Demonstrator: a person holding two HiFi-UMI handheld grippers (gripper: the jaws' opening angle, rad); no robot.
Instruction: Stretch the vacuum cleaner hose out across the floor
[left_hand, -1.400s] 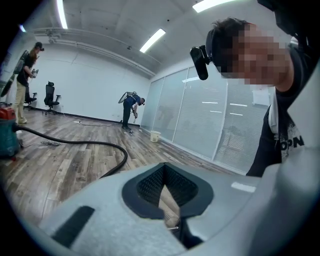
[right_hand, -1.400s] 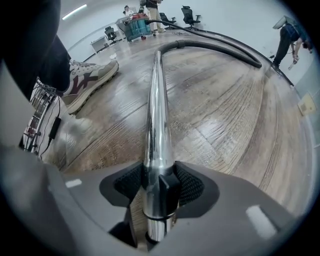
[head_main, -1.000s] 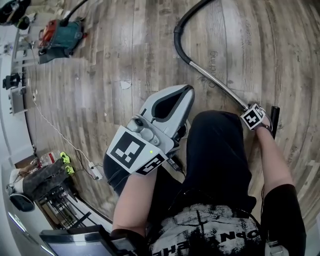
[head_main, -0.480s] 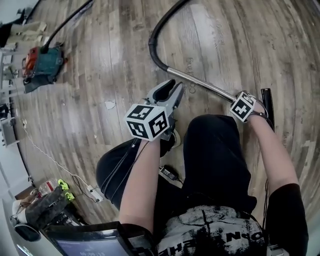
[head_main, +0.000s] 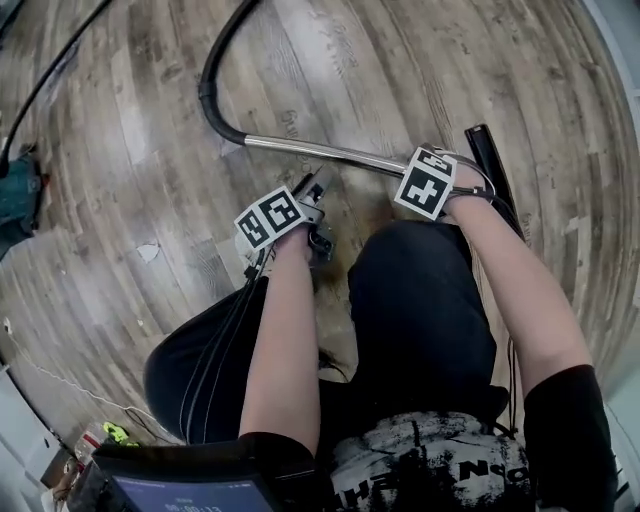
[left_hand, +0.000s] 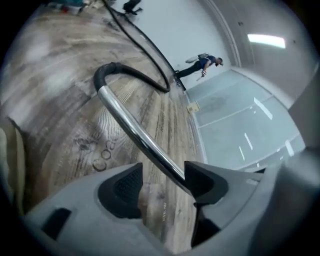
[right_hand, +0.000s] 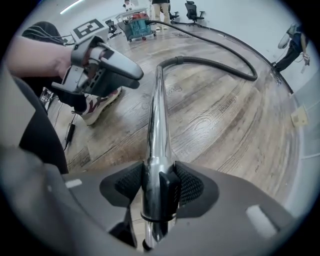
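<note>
The vacuum's chrome wand (head_main: 320, 152) lies low across the wooden floor, and its black hose (head_main: 212, 70) curves away from the far end. My right gripper (right_hand: 159, 186) is shut on the wand near its lower end, by the black floor nozzle (head_main: 488, 152). My left gripper (left_hand: 162, 182) stands open low beside the wand; its jaws have just been opening. In the left gripper view the wand (left_hand: 135, 132) runs between the jaws, close against the right pad (left_hand: 200, 180). The right gripper view shows the left gripper (right_hand: 102, 70) off to the wand's left.
The teal vacuum body (right_hand: 136, 25) stands far back, with the hose (right_hand: 220, 67) looping to it. My shoe (right_hand: 97, 107) and a cable (right_hand: 70, 132) lie left of the wand. A glass wall (left_hand: 240, 125) and another person (left_hand: 202, 65) are at the far side.
My left gripper has come down from near my head to the floor beside the wand, rolling as it went, and its jaws have opened. The right gripper has risen a little with the wand.
</note>
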